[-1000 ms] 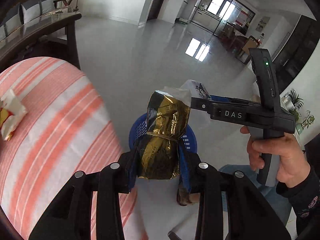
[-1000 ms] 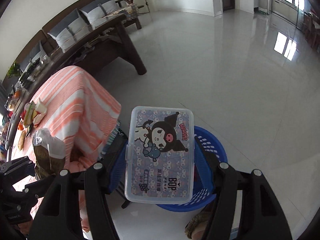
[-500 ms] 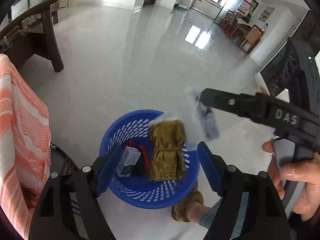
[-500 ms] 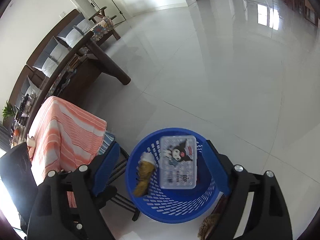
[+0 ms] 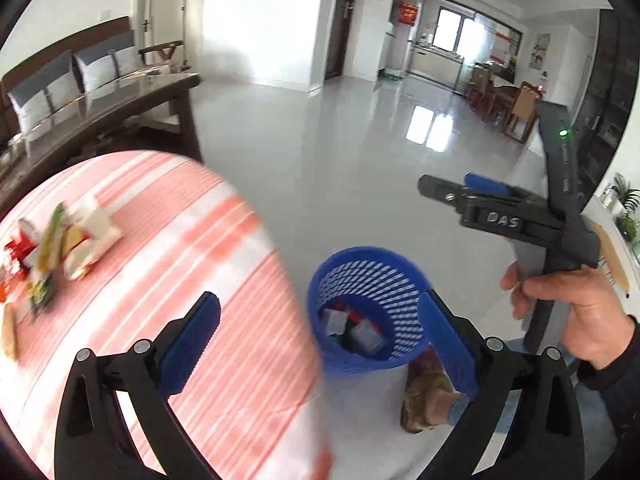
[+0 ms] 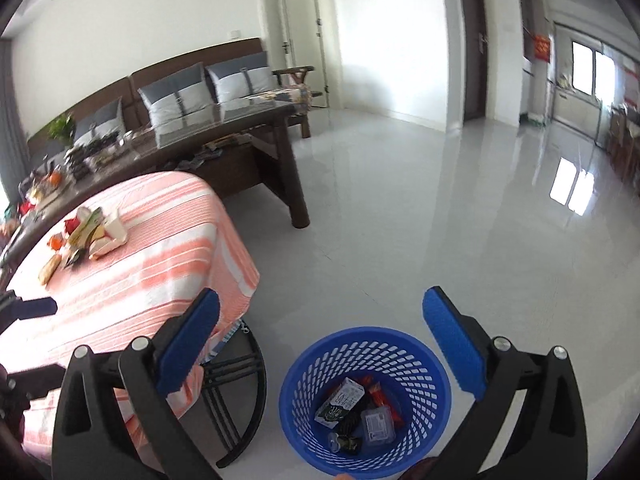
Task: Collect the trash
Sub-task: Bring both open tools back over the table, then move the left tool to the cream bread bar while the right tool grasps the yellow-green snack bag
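A blue mesh basket [image 6: 420, 364] stands on the floor beside the striped table; a clear plastic box [image 6: 378, 426], a dark carton [image 6: 340, 402] and a gold wrapper [image 6: 348, 442] lie in it. In the left wrist view the basket [image 5: 372, 276] sits between the table and the person's foot. My left gripper [image 5: 318, 336] is open and empty, over the table's edge. My right gripper [image 6: 320, 340] is open and empty above the basket; it also shows from the side [image 5: 460, 190] in the left wrist view. More wrappers [image 6: 86, 236] lie on the tablecloth, and appear blurred [image 5: 60, 240] to the left wrist camera.
The small round table has an orange-striped cloth [image 6: 160, 248] and black legs [image 6: 240, 372]. Behind it stand a dark wooden coffee table [image 6: 248, 136] and a sofa with cushions [image 6: 180, 88]. Open grey floor [image 6: 440, 220] stretches right. A hand [image 5: 576, 312] holds the right gripper.
Both grippers opened and dropped their loads, the gold wrapper and the clear box, into the basket. Both have since lifted and swung left toward the table.
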`<action>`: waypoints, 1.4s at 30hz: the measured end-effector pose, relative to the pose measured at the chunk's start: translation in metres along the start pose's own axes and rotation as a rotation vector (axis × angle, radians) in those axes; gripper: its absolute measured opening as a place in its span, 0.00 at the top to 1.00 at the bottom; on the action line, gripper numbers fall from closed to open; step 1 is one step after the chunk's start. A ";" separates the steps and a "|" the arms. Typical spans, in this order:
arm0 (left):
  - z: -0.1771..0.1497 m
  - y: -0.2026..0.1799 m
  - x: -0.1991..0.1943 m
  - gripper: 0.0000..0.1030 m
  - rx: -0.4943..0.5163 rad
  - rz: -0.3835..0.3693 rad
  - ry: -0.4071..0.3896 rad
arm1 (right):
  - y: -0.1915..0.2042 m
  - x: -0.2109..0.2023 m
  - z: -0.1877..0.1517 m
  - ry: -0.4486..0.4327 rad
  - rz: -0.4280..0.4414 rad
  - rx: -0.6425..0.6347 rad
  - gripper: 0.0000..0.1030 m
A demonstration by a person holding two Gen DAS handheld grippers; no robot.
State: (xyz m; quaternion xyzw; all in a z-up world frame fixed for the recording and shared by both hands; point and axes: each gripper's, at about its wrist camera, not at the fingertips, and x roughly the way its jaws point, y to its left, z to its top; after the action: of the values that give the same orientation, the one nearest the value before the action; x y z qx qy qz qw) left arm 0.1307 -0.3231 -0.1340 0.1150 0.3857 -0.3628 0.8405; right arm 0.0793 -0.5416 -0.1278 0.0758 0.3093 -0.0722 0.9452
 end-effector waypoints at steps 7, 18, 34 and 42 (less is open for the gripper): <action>-0.059 0.122 -0.052 0.05 -0.156 0.326 0.064 | 0.147 0.024 -0.014 0.195 0.228 -0.115 0.04; -0.104 0.264 -0.081 0.04 -0.392 0.451 0.125 | 0.279 0.101 -0.007 0.336 0.182 -0.297 0.04; -0.105 0.268 -0.079 0.04 -0.407 0.435 0.122 | 0.275 0.107 -0.011 0.342 0.177 -0.283 0.04; -0.107 0.272 -0.085 0.04 -0.427 0.377 0.086 | 0.276 0.107 -0.011 0.342 0.176 -0.283 0.04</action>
State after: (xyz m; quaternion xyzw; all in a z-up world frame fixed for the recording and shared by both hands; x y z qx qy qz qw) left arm 0.2230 -0.0348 -0.1677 0.0203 0.4604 -0.1053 0.8812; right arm 0.2085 -0.2793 -0.1732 -0.0194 0.4639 0.0686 0.8830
